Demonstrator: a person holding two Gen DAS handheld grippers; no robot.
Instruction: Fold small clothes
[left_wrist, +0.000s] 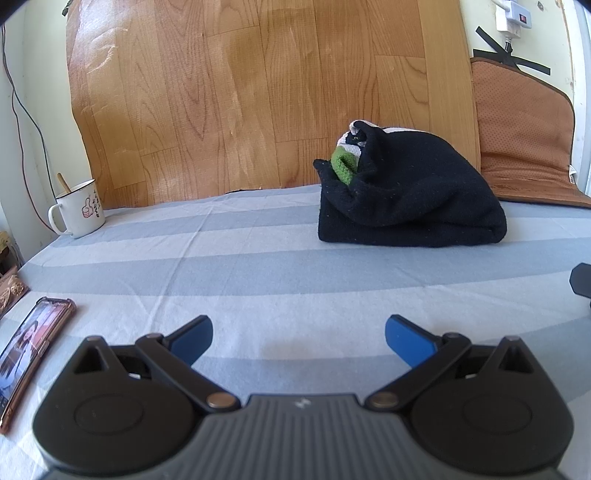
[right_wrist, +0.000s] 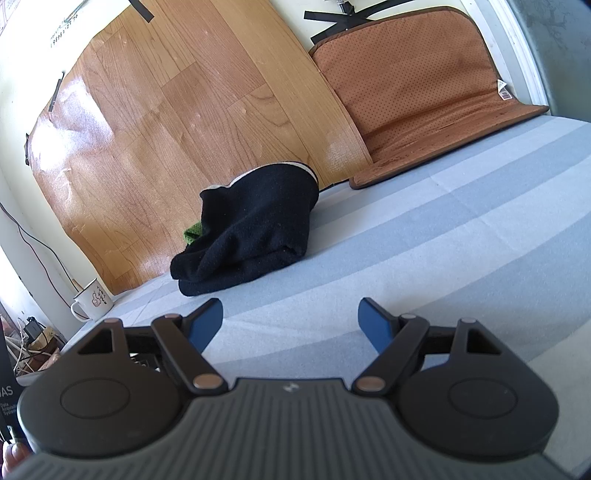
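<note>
Two handheld grippers hover low over a blue-and-grey striped sheet (left_wrist: 236, 258), both with blue-padded fingers spread wide and holding nothing. The left gripper (left_wrist: 298, 341) points level across the sheet; the folded black garment (left_wrist: 410, 199) lies ahead of it and to its right, well apart from its fingertips, with a green piece of clothing (left_wrist: 343, 164) and a white edge tucked in at the top. A white mug (left_wrist: 79, 210) with a stick in it stands far ahead to the left, and a phone (left_wrist: 27, 347) lies just beside the left finger. The right gripper (right_wrist: 290, 323) is tilted, rolled to one side; the same black garment (right_wrist: 251, 229) rests ahead and slightly left of it, near its left finger but not touching. A brown cushion (right_wrist: 417, 88) leans against the wall beyond, to the right.
</note>
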